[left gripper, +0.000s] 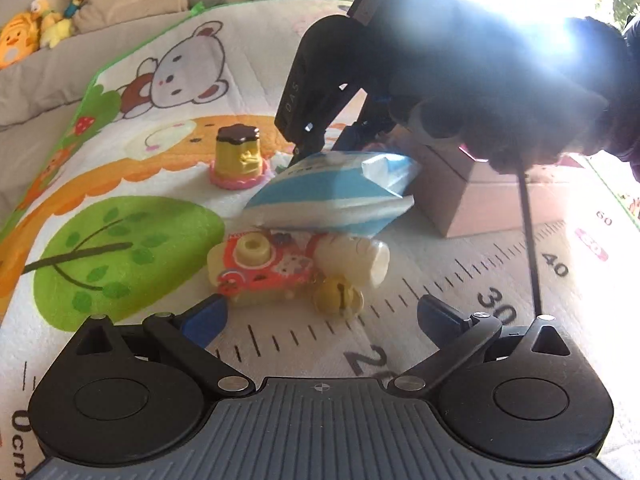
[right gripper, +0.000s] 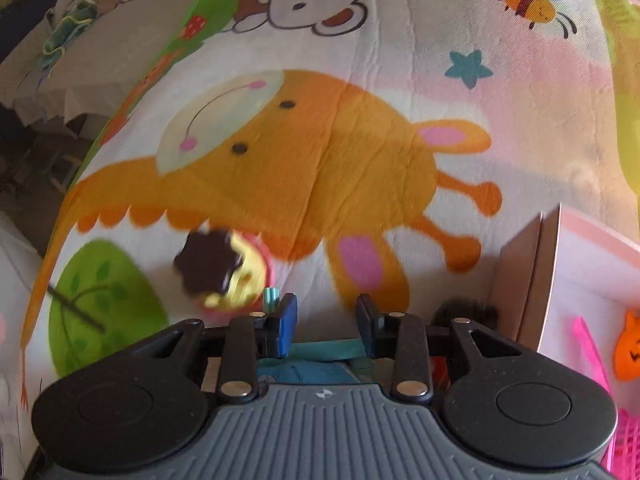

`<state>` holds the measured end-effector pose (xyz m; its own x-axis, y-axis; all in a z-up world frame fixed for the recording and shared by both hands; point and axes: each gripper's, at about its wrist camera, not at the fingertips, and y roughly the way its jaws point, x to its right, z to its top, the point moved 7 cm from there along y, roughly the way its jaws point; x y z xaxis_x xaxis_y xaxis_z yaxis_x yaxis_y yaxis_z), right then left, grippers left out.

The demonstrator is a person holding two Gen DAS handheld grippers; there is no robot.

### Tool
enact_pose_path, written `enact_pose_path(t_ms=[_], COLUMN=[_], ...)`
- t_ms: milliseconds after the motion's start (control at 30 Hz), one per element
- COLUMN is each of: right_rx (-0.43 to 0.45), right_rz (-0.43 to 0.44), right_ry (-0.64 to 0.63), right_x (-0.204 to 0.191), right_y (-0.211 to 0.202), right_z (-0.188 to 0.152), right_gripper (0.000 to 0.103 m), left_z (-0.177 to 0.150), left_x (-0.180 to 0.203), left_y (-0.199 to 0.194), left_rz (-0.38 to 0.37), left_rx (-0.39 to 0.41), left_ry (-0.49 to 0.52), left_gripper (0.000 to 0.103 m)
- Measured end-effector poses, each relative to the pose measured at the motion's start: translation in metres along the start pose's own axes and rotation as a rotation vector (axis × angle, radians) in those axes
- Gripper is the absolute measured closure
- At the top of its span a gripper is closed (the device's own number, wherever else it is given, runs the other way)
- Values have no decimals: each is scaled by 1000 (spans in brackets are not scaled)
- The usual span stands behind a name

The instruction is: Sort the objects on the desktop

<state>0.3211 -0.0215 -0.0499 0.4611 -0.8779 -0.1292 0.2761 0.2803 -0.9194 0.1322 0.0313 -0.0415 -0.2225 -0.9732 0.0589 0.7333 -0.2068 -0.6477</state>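
Note:
In the left wrist view my left gripper (left gripper: 320, 320) is open and empty, low over the mat, just short of a red and cream toy camera (left gripper: 260, 270) with a cream bottle-shaped charm (left gripper: 354, 260) and a gold bell (left gripper: 338, 298). Behind them lies a blue and white tissue pack (left gripper: 332, 196). My right gripper (left gripper: 320, 148) comes down on the pack's far end; its jaws straddle that end. In the right wrist view the right gripper (right gripper: 326, 322) has the pack (right gripper: 320, 354) between its fingers, mostly hidden. A yellow pudding toy (left gripper: 238, 158) with a brown top stands to the left and also shows in the right wrist view (right gripper: 224, 270).
A pink cardboard box (left gripper: 472, 196) stands open to the right of the pack; in the right wrist view (right gripper: 556, 280) it holds an orange piece (right gripper: 630, 350) and pink mesh. Plush toys (left gripper: 36, 28) line the far left edge of the mat. Strong glare fills the upper right.

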Motion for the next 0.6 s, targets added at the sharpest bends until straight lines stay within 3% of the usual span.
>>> enact_pose_path(t_ms=[200, 300, 367, 400, 600], right_rx=[-38, 76, 167, 190, 206], right_rz=[151, 128, 107, 111, 78], right_ry=[-66, -169, -224, -239, -228], right_x=[-21, -30, -32, -33, -12], right_y=[-37, -65, -83, -89, -105], right_z=[-75, -105, -122, -130, -177], right_gripper=[72, 66, 47, 44, 41], left_z=[-21, -29, -33, -34, -44], left_x=[10, 11, 10, 9, 16], left_y=[-18, -27, -32, -34, -57], left_rz=[-11, 20, 37, 46, 77], left_rx=[-30, -40, -48, -56, -63], left_ry=[60, 67, 59, 51, 55], left_gripper=[0, 0, 0, 0, 0])
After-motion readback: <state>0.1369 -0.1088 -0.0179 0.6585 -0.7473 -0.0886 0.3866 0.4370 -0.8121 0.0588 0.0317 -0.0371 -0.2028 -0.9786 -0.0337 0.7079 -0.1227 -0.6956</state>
